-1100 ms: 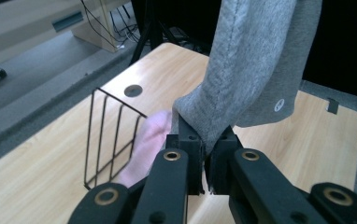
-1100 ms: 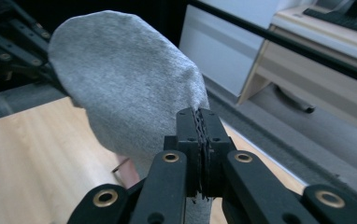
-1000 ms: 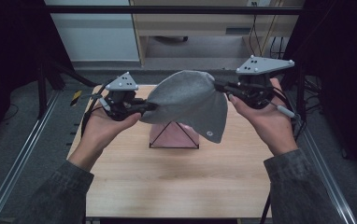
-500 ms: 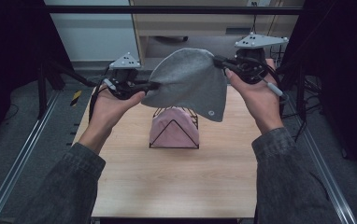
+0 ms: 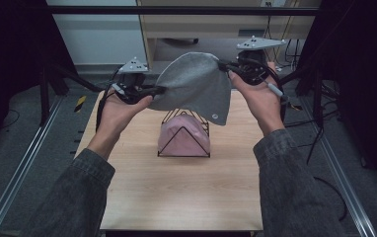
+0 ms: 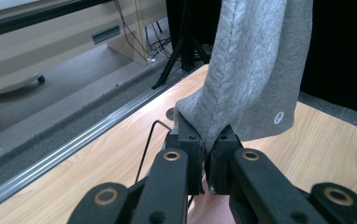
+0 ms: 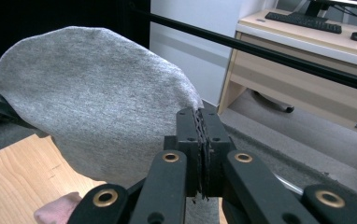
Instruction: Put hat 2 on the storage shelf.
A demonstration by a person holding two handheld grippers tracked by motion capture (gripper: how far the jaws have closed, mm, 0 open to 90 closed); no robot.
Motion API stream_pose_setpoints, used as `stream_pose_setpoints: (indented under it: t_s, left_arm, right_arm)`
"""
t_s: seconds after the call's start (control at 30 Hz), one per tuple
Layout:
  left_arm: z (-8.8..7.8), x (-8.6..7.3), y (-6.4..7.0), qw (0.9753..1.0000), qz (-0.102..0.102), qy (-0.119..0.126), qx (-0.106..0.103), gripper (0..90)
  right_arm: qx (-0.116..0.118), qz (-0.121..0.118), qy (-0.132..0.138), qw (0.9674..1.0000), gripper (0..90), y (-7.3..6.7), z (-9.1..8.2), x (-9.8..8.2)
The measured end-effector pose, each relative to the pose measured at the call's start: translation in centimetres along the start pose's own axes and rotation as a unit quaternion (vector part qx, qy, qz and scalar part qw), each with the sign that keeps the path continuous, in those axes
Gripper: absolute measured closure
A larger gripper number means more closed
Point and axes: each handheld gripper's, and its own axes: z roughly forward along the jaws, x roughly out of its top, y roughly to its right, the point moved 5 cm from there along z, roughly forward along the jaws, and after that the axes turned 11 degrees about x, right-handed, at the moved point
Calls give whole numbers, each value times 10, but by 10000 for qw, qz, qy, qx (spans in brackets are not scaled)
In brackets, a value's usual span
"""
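A grey knitted beanie (image 5: pixel 194 86) hangs in the air, stretched between both grippers above the far half of the table. My left gripper (image 5: pixel 159 91) is shut on its left edge; in the left gripper view the grey beanie (image 6: pixel 251 70) is pinched between the black jaws of the left gripper (image 6: pixel 205 151). My right gripper (image 5: pixel 224 65) is shut on the right rim, and in the right gripper view the beanie (image 7: pixel 92 102) spreads to the left of the closed right gripper (image 7: pixel 201 126). Below it stands a black wire rack (image 5: pixel 169 117) holding a pink cloth (image 5: pixel 184 140).
The wooden table (image 5: pixel 186 197) has bare surface in front of the rack. A metal rail (image 5: pixel 23 163) runs along the left side of the table. A desk (image 5: pixel 216 24) stands behind the table, with cables (image 5: pixel 324 113) on the floor at the right.
Both hands have carried the beanie away from me toward the far side of the table, so it now hangs behind and above the wire rack. Both grips are unchanged.
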Motion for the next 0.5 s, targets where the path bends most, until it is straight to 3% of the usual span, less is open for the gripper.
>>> stream_pose_setpoints:
  t_s: [0.17, 0.5]
  left_arm:
    - [4, -5, -5, 10000, -54, 21, 37, 863]
    - [19, -26, -11, 9997, -91, -176, 131, 862]
  right_arm:
    - [-13, 29, -49, 10000, 885, 1, 10, -2]
    - [-1, 53, -373, 9993, 885, 7, 38, -21]
